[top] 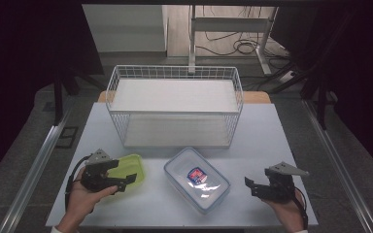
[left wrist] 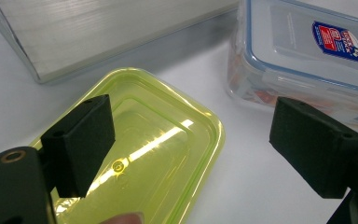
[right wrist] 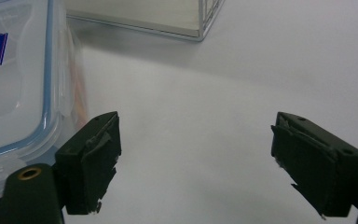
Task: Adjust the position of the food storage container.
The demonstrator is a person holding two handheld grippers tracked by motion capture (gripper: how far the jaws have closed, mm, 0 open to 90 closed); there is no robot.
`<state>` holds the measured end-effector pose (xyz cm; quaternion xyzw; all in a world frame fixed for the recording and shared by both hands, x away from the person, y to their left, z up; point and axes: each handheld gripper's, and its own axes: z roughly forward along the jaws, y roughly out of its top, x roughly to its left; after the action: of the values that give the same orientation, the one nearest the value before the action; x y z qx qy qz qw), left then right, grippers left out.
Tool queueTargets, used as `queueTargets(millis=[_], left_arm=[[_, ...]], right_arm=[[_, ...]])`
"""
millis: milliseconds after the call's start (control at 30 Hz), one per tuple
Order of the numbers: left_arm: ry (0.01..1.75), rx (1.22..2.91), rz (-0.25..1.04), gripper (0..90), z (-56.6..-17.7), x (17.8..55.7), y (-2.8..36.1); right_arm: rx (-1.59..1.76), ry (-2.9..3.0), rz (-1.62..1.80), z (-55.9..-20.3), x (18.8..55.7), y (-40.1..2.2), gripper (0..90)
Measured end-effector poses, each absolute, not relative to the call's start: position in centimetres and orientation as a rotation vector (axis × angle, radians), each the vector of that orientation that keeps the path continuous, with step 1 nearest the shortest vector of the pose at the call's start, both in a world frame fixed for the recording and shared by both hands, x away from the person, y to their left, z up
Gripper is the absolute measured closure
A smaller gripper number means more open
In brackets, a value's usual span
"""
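left gripper (top: pixel 121 178): jaws wide, empty, above green lid (left wrist: pixel 140 154) | right gripper (top: pixel 253 188): jaws wide, empty, clear container (top: pixel 196 178) beside it on surface (top: pixel 272 131)

Count, high view:
- 1 white wire basket (top: pixel 175 104), at the back of the tabletop (top: pixel 267 131).
- 1 yellow-green lid (top: pixel 126 167), lying flat, front left.
- 1 clear lidded container (top: pixel 196 179) with a blue seal and one red-and-blue label, front centre.
- 2 tongs: left tongs (top: pixel 119 177) over the yellow-green lid, right tongs (top: pixel 255 187) just right of the container. Two black jaws each, four jaws total, every pair standing apart with nothing between.
- 2 hands, one per set of tongs.
- 1 tabletop.

Loose items on the tabletop: 3.
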<state>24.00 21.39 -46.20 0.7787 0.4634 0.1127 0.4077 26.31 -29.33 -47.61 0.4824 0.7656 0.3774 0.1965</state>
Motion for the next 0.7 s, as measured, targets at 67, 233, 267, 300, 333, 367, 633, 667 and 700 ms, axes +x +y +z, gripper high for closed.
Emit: queueTargets(millis=[67,233,267,300,333,367,633,667,700], left_arm=[[1.167,1.964,0.283,13.9,-46.26,24.06,21.37],[1.164,1.966,0.273,13.9,-46.22,23.95,21.46],[1.164,1.965,0.271,13.9,-46.21,23.94,21.49],[1.163,1.965,0.267,13.9,-46.20,23.95,21.55],[1.165,1.963,0.263,13.9,-46.20,23.99,21.60],[1.165,1.963,0.263,13.9,-46.20,23.99,21.60],[1.166,1.957,0.250,13.9,-46.16,23.79,21.76],[1.168,1.955,0.251,13.9,-46.15,23.82,21.82],[1.168,1.955,0.248,13.9,-46.16,23.83,21.80]], right_arm=[[1.353,2.141,1.067,-47.70,26.33,-29.54,17.4],[1.356,2.151,1.057,-47.62,26.28,-29.54,19.6],[1.354,2.153,1.060,-47.57,26.21,-29.43,19.7],[1.353,2.155,1.059,-47.51,26.16,-29.38,19.8],[1.351,2.155,1.060,-47.47,26.12,-29.33,19.9],[1.351,2.155,1.060,-47.47,26.12,-29.33,19.9],[1.360,2.158,1.067,-47.19,26.08,-29.44,23.3],[1.367,2.160,1.068,-47.19,26.12,-29.48,24.1],[1.375,2.157,1.071,-47.22,26.17,-29.51,24.7]])
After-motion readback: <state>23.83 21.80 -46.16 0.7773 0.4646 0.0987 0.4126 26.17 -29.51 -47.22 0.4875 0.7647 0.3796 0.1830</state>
